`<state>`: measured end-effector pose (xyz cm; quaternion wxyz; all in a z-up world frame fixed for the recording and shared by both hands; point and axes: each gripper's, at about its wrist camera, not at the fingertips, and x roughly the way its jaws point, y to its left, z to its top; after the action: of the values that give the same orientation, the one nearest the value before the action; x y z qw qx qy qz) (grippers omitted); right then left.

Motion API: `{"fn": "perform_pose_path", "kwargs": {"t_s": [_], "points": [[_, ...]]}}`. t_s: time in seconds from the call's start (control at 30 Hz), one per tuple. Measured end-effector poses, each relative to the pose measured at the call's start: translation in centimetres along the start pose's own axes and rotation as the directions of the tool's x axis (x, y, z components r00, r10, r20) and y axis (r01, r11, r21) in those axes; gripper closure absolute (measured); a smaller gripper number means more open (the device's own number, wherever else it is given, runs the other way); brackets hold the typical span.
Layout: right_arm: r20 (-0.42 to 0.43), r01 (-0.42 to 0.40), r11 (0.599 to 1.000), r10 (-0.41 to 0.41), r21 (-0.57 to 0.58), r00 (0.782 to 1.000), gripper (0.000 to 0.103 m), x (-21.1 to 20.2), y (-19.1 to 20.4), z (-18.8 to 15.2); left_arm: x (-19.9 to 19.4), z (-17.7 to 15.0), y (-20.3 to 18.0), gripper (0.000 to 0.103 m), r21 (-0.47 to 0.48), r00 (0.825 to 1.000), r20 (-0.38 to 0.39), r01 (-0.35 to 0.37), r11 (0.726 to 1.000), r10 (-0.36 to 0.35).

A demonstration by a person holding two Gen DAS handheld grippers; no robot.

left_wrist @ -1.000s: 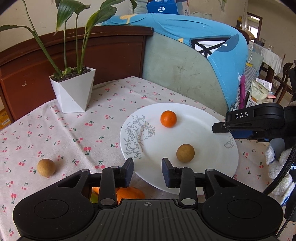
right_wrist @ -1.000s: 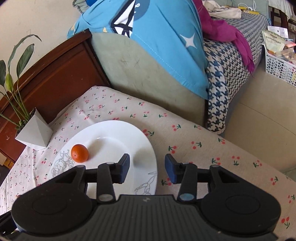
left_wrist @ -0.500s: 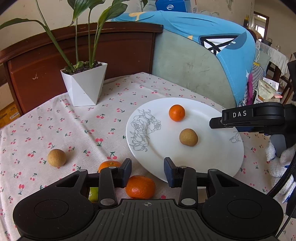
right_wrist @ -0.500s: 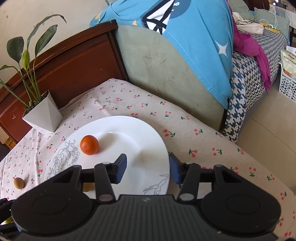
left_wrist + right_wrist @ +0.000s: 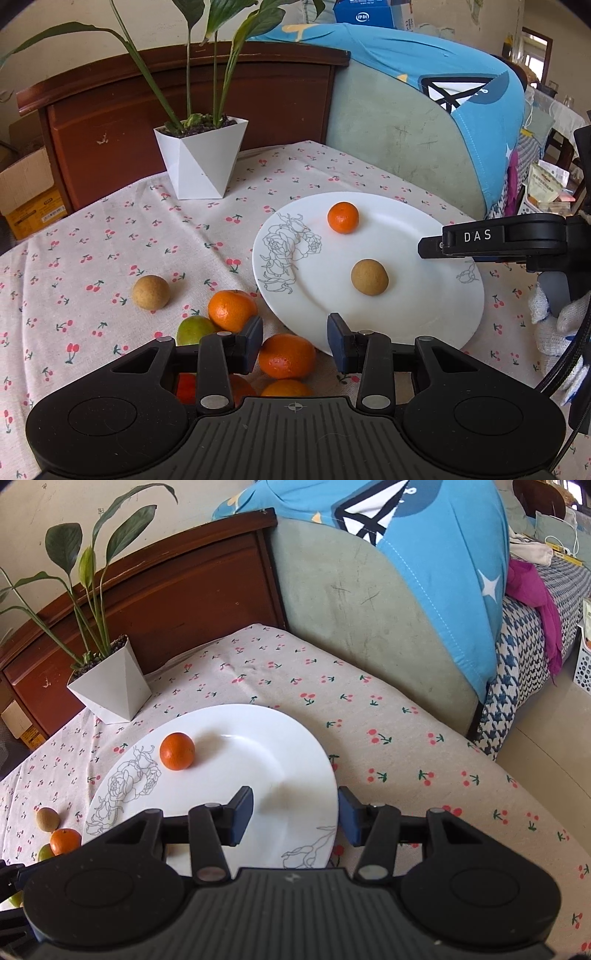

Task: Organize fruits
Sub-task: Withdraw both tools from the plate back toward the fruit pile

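A white plate (image 5: 410, 306) with a drawn rose holds a small orange (image 5: 343, 218) and a round brown fruit (image 5: 369, 277). Left of it on the cherry-print cloth lie another brown fruit (image 5: 151, 291), a green fruit (image 5: 194, 329) and several oranges; one orange (image 5: 287, 356) sits on the cloth below the gap of my open left gripper (image 5: 295, 341), untouched. My right gripper (image 5: 295, 812) hovers open over the plate's (image 5: 258, 738) near rim, nothing between its fingers. The small orange (image 5: 177, 751) lies beyond its left finger. The right gripper (image 5: 424, 246) shows side-on at the plate's right.
A white angular pot with a leafy plant (image 5: 201, 162) stands at the back of the table (image 5: 92, 236). Behind it is a dark wooden board (image 5: 184, 92), beside a grey-green sofa back with a blue cover (image 5: 424, 92). The table's right edge drops to the floor (image 5: 546, 757).
The left view has pulled back, so the cluster of oranges and the green fruit now shows near its fingers. The right gripper's jaws have widened a little and its view has rolled, showing more of the plate.
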<state>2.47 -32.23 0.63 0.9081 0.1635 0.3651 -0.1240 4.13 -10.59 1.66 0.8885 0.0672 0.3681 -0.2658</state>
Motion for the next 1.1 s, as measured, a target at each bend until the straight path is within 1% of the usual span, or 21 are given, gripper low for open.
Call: {"fn": "perform_pose_path", "kwargs": {"t_s": [0.13,0.27,0.43,0.6,0.67,0.73,0.8,0.97,1.1], "points": [[-0.002,-0.003,1.000,0.003,-0.011,1.000,0.052,0.0,0.3,-0.1,-0.4,0.0,0.3,0.066,-0.016,1.000,-0.007,-0.005,1.000,0.005],[-0.011,-0.006,1.000,0.006,0.008,1.000,0.052,-0.1,0.2,0.0,-0.9,-0.1,0.5,0.066,-0.016,1.000,-0.015,0.005,1.000,-0.005],[-0.008,0.009,1.000,-0.009,0.013,1.000,0.052,-0.6,0.3,-0.1,-2.6,-0.2,1.3,0.066,-0.030,1.000,0.000,0.015,0.999,-0.015],[0.003,0.014,1.000,-0.014,0.023,1.000,0.052,-1.6,0.4,-0.3,-4.8,-0.1,2.5,0.065,-0.052,1.000,0.017,-0.008,0.999,0.008],[0.009,0.011,1.000,-0.011,0.028,1.000,0.052,-2.1,0.5,-0.4,-5.7,-0.1,3.1,0.064,-0.068,0.999,0.021,-0.028,0.997,0.029],[0.016,-0.002,1.000,0.002,0.024,1.000,0.052,-2.7,0.7,-0.5,-6.5,-0.3,3.7,0.059,-0.082,0.998,0.024,-0.058,0.995,0.060],[0.022,-0.021,1.000,0.021,0.014,1.000,0.052,-3.3,1.3,-0.6,-7.2,-0.5,4.4,0.059,-0.108,0.996,0.016,-0.083,0.991,0.086],[0.036,-0.082,0.997,0.082,-0.013,0.996,0.052,-5.1,3.1,-1.5,-8.4,-1.5,6.1,0.059,-0.167,0.993,-0.007,-0.121,0.979,0.121],[0.028,-0.136,0.990,0.137,-0.030,0.990,0.052,-6.2,4.5,-2.7,-9.0,-2.2,6.7,0.058,-0.184,0.989,-0.018,-0.148,0.972,0.147]]}}
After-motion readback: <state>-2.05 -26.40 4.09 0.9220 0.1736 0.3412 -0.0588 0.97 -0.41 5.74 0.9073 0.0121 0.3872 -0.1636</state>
